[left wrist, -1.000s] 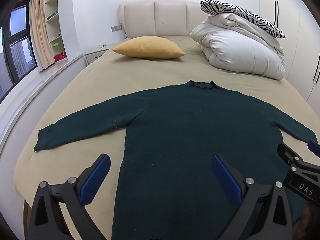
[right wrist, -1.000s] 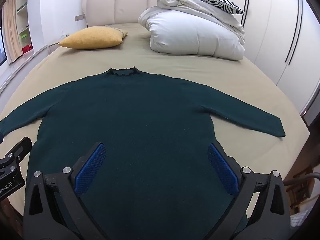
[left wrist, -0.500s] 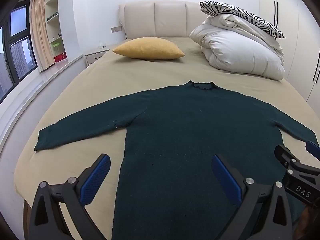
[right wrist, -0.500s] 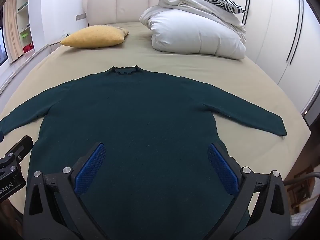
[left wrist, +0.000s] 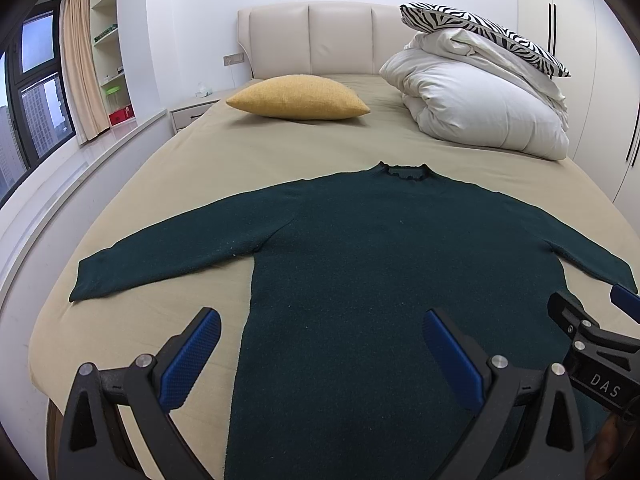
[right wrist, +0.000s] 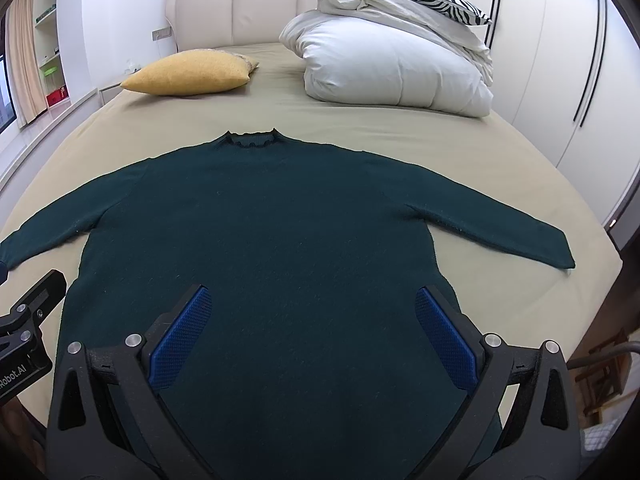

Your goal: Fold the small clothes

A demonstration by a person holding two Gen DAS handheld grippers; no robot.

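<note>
The left gripper (left wrist: 322,354) hangs with its blue-padded jaws spread wide and holding nothing, over the lower left edge of the dark green sweater (left wrist: 384,264). The right gripper (right wrist: 314,334) is likewise wide apart and empty (both hover, neither touching the knit), above the hem's right half. The sweater lies flat on the beige bed (left wrist: 224,160), collar toward 12 o'clock, sleeves reaching out to 9 and 3 o'clock. Beyond it, at 11 o'clock, rests a yellow pillow (left wrist: 298,97); at 1 o'clock a folded white duvet (left wrist: 480,114) carries a zebra-striped pillow (left wrist: 480,26).
</note>
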